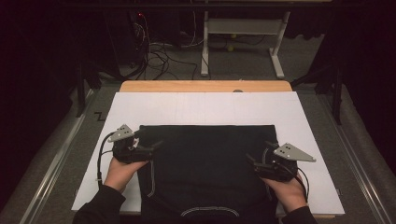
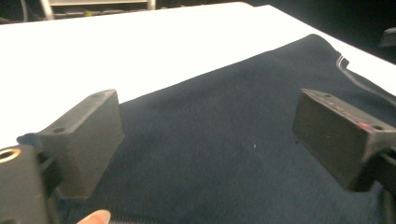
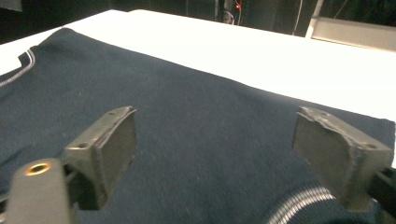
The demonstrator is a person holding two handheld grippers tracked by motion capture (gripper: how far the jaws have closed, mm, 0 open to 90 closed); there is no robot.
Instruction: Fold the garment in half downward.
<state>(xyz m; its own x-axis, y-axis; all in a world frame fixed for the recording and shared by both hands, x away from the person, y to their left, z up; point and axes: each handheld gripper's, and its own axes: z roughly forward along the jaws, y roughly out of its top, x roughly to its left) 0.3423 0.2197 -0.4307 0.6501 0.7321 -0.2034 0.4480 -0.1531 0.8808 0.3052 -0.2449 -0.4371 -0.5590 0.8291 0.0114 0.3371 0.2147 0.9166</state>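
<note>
A dark navy garment lies flat and folded on a white sheet, with white trim along its near part. My left gripper hovers at the garment's left edge, jaws wide apart and pointing inward. In the left gripper view the gripper has only the cloth below its open jaws. My right gripper stands at the garment's right edge, likewise open. Its own view shows the gripper just above the fabric, holding nothing.
The sheet covers a wooden table and leaves white margins left, right and beyond the garment. Behind the table a white-legged stand and loose cables sit on the floor. Metal rails run along both sides.
</note>
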